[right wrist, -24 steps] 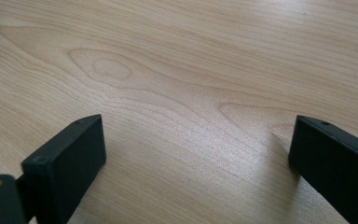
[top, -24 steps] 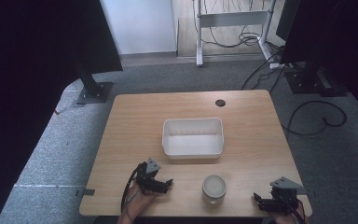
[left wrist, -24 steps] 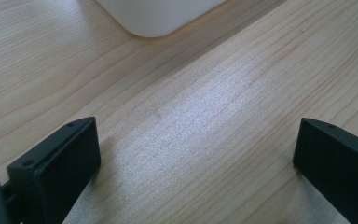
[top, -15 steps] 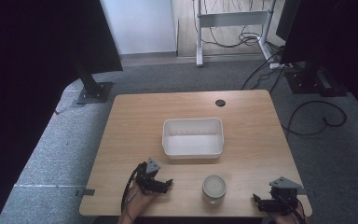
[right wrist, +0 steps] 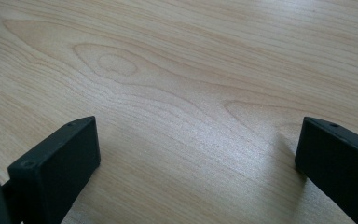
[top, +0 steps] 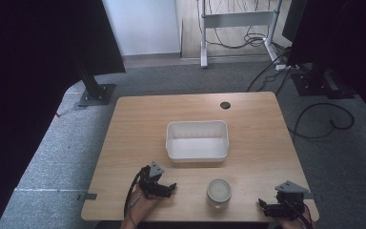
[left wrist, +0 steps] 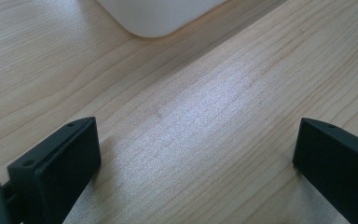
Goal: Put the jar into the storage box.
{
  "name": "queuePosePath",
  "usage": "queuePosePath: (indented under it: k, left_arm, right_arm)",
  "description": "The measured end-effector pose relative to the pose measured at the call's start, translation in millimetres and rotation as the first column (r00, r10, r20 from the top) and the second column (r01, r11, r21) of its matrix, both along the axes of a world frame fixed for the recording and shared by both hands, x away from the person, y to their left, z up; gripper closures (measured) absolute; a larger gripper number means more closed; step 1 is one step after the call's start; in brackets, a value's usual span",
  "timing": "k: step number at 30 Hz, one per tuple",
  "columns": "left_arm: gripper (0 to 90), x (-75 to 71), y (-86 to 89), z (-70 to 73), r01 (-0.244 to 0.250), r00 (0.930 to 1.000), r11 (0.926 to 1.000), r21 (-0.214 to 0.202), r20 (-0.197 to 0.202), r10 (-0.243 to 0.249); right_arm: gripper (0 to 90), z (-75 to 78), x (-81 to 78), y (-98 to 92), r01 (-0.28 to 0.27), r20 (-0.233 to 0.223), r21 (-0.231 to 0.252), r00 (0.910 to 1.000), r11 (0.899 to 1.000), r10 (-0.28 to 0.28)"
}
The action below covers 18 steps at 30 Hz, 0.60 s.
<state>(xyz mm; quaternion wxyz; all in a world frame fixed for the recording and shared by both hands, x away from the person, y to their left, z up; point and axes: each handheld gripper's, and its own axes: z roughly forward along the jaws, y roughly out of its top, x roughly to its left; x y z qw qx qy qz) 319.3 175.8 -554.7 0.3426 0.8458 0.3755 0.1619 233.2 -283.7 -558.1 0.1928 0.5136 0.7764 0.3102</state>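
Jar [top: 218, 192] sat on the table [top: 138, 124] just in front of the white tub [top: 198, 140]. Left gripper [top: 171, 187] lay left of the jar, right gripper [top: 262, 205] right of it, both apart from it, jaws spread wide, empty.

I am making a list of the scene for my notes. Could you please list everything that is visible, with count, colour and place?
Table: one, light wood, centre of the high view.
Bin: one, white, rectangular, open, mid-table.
Jar: one, clear with a pale lid, near edge, between the grippers.
Hole: one, dark, round, far side of tabletop.
Cables: several, black, on grey floor at right.
Desk frame: one, white, beyond the table.
Left gripper: one, black, near edge, jaws wide apart, nothing between.
Right gripper: one, black, near right corner, jaws wide apart, nothing between.
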Motion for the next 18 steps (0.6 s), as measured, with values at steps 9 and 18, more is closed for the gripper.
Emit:
queuePosePath:
  k: [9,18]
  left_arm:
    - [0.5,0.0,0.0,0.0,0.0,1.0,1.0,0.0,0.0,0.0]
    - [0.5,0.0,0.0,0.0,0.0,1.0,1.0,0.0,0.0,0.0]
  right_arm:
    - [0.2,0.8,-2.2,-0.4,-0.001,-0.005,0.016,1.0,1.0,0.001]
    - [1.3,2.5,-5.9,6.2,-0.048,-0.016,0.029,0.9987,0.998,0.048]
